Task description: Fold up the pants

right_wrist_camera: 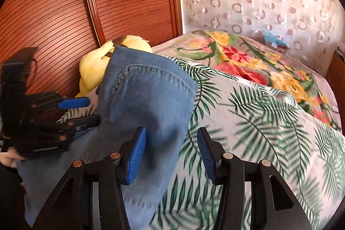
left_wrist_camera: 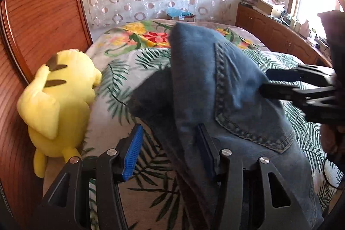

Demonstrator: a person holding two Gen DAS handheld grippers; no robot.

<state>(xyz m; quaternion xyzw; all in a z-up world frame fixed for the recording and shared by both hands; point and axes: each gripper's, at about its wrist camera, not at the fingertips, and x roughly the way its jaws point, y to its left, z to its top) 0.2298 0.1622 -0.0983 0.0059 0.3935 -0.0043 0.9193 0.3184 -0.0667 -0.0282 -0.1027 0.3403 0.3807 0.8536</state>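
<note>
The left claw (left_wrist_camera: 170,152) is seen at the bottom of its own view with its 2 jaws set apart and not pressing; denim is draped over the right-hand jaw, while the blue pad (left_wrist_camera: 133,152) of the other is bare. The right claw (right_wrist_camera: 170,154) is likewise held parted at the bottom of its view, with the pants' edge just beside its left pad (right_wrist_camera: 137,156) and nothing gripped. The pants (left_wrist_camera: 215,87) are bunched in a raised heap on the bed (right_wrist_camera: 258,113), at centre frame. A yellow plush toy (left_wrist_camera: 58,100) is lain at the left, against the wooden panel (left_wrist_camera: 43,14).
</note>
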